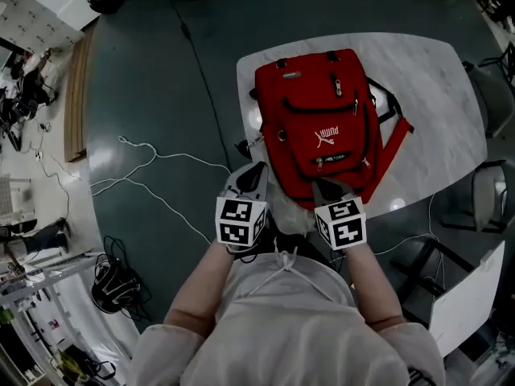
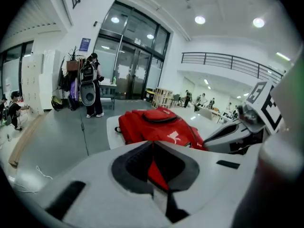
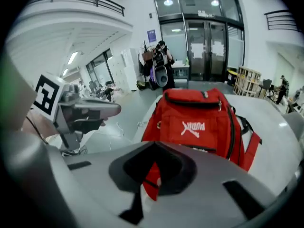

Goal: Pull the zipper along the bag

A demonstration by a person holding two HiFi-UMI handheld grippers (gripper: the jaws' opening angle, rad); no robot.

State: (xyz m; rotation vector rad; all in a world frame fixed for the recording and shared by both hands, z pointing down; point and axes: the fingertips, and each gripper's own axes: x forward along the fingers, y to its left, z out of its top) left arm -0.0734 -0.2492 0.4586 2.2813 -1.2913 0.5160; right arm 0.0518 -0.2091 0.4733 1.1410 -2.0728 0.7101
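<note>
Two tools are hovering side by side at the near edge of the bench (image 1: 438,79). The left tool (image 1: 252,177) and the right tool (image 1: 330,190) are each holding their jaws together, gripping nothing. One red bag (image 1: 322,119) is lying flat on the single white bench just beyond both tips, its front pockets facing up. One strap (image 1: 392,147) is trailing off to the right.

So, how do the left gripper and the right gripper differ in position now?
The left gripper sits off the near left corner of the red backpack and views it slantwise. The right gripper sits at its near edge and faces it straight. Both have their jaws shut.
</note>
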